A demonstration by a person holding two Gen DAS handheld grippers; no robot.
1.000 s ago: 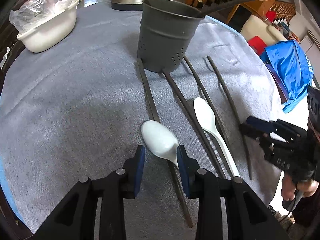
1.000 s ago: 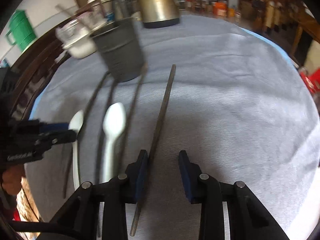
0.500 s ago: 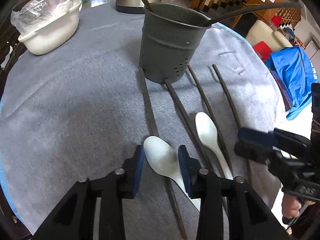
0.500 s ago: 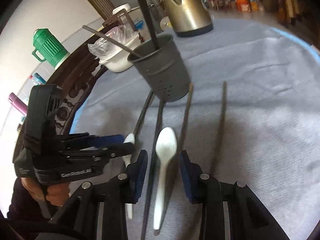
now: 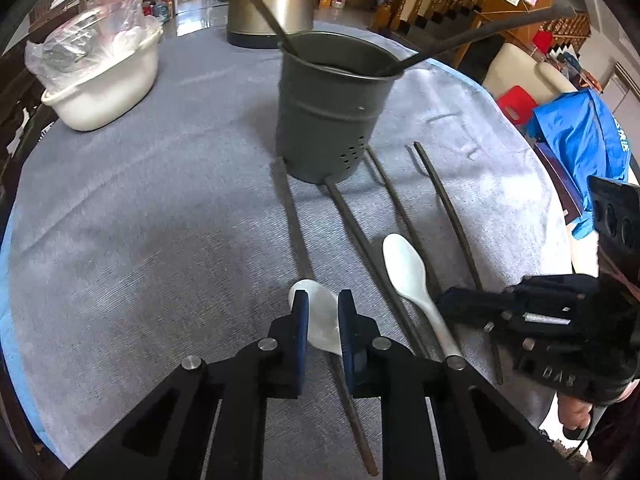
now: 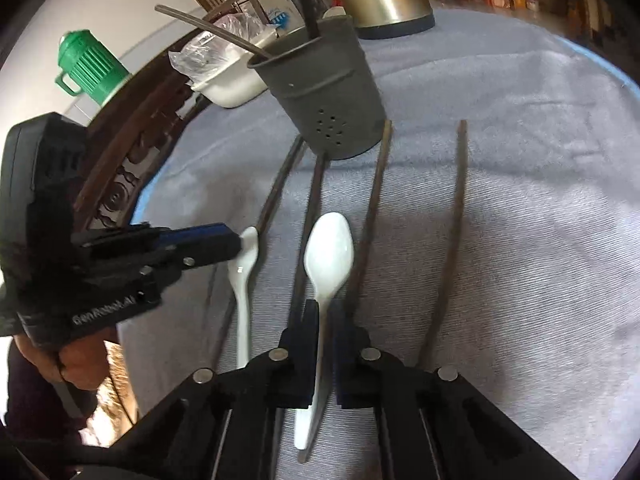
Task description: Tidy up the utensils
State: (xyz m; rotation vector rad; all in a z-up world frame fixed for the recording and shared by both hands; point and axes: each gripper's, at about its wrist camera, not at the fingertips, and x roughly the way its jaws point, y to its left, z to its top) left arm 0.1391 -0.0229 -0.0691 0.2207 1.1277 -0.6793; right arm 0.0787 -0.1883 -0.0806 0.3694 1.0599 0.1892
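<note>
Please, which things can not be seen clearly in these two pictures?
- Left wrist view: handle of the left spoon, hidden behind the left gripper.
- Right wrist view: handle end of the right spoon, hidden behind the right gripper.
- Both views: inside of the holder, hidden by its wall.

Your round table (image 5: 120, 240) wears a grey cloth; on it lie four dark chopsticks (image 5: 448, 208), two white spoons (image 5: 404, 268), a grey holder (image 5: 328, 120), a white tub (image 5: 104, 88), a kettle (image 5: 268, 4)

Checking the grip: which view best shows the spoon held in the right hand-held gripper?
The right wrist view: the spoon runs whole, handle pinched in the right hand-held gripper. The left wrist view shows its bowl, the handle's end hidden.
</note>
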